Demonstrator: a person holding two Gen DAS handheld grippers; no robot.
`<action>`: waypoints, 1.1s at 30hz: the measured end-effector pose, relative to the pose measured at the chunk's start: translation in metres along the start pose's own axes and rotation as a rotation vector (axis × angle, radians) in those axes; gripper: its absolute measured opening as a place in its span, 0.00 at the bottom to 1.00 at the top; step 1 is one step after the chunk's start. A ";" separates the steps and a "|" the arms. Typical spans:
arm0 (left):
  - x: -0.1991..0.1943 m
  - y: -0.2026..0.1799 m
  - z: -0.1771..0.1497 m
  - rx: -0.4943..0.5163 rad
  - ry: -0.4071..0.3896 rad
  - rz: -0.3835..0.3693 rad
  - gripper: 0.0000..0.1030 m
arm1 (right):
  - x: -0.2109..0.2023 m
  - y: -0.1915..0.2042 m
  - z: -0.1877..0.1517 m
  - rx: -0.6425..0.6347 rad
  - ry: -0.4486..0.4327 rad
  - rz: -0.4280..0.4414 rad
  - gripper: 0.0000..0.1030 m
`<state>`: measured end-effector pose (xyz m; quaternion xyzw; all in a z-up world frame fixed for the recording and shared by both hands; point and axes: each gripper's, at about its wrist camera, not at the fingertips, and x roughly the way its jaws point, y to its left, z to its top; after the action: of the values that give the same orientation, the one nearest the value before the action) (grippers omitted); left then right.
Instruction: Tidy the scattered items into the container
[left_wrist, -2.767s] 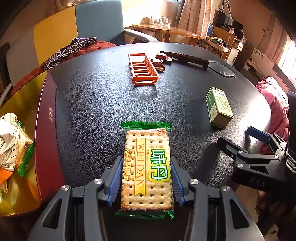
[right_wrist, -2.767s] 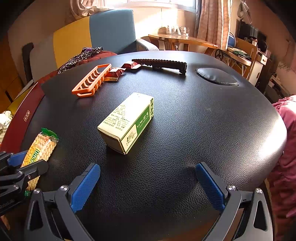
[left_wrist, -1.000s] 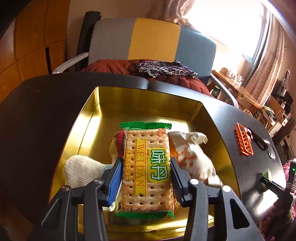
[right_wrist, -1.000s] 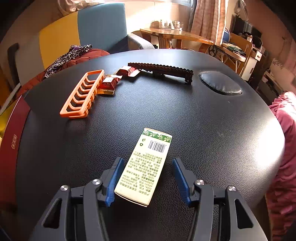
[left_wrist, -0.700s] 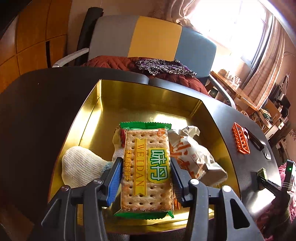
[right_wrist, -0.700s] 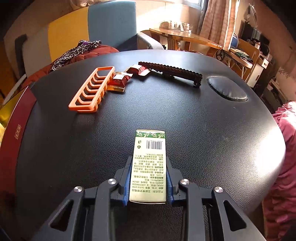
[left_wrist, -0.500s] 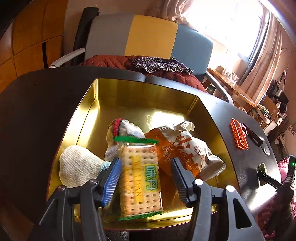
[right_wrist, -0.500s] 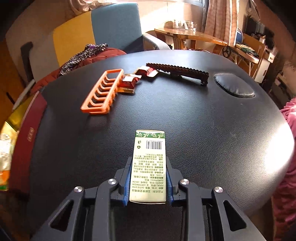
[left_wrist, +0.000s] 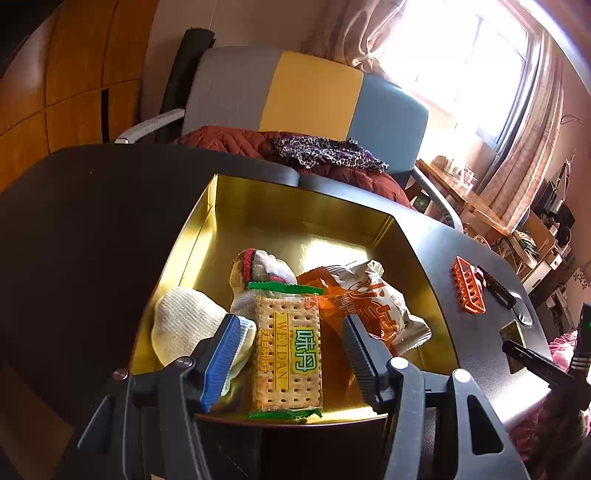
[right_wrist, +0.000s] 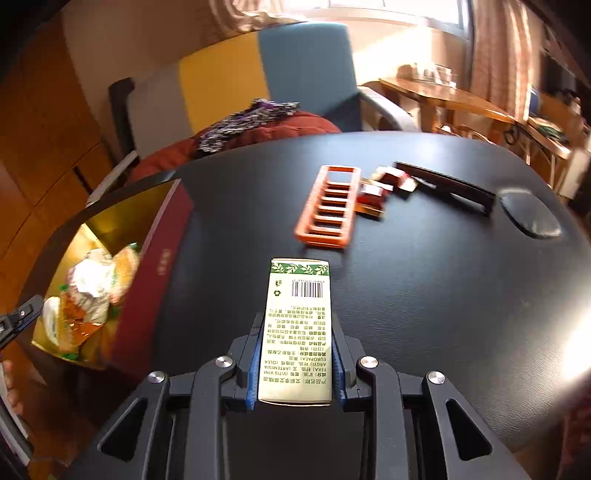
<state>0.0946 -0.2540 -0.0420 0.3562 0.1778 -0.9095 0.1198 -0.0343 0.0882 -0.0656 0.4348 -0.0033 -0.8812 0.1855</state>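
**Crackers in the tin, box in the air**

We had the left gripper (left_wrist: 291, 358) over the near edge of the gold container (left_wrist: 207, 229), its fingers spread wide and touching nothing. The cracker packet (left_wrist: 288, 350) lay free between them inside the container, propped on the white sock (left_wrist: 184, 325) and beside the orange snack bag (left_wrist: 365, 302).

Our right gripper (right_wrist: 295, 363) was clamped on the green-and-white box (right_wrist: 295, 332), fingers pressed to its 2 long sides, carrying it above the black desk (right_wrist: 424, 295). The container sat at the left of that view, well apart from the box.

Left on the desk, at the far side, were the orange rack (right_wrist: 328, 206), 2 small red packets (right_wrist: 373, 195) and a long dark strip (right_wrist: 443, 184).

We judged 3 risks from here. The box was held only by its near end, so a quick swing could let it pivot or slip out. The 2 grippers would converge on the same container, and the left one stood in the way unless it cleared first. The packet leaned near the container's front edge, so a box dropped on it could tip it out.
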 end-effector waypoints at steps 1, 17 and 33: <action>-0.002 0.000 -0.001 0.003 -0.002 -0.002 0.57 | 0.000 0.010 0.002 -0.017 -0.001 0.017 0.29; -0.017 0.013 -0.025 -0.048 0.014 -0.029 0.57 | 0.044 0.169 0.032 -0.250 0.018 0.171 0.29; -0.021 0.010 -0.028 -0.050 0.020 -0.036 0.57 | 0.053 0.164 0.026 -0.237 0.022 0.151 0.41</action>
<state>0.1298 -0.2495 -0.0495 0.3590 0.2079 -0.9032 0.1104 -0.0310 -0.0858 -0.0627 0.4180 0.0701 -0.8542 0.3013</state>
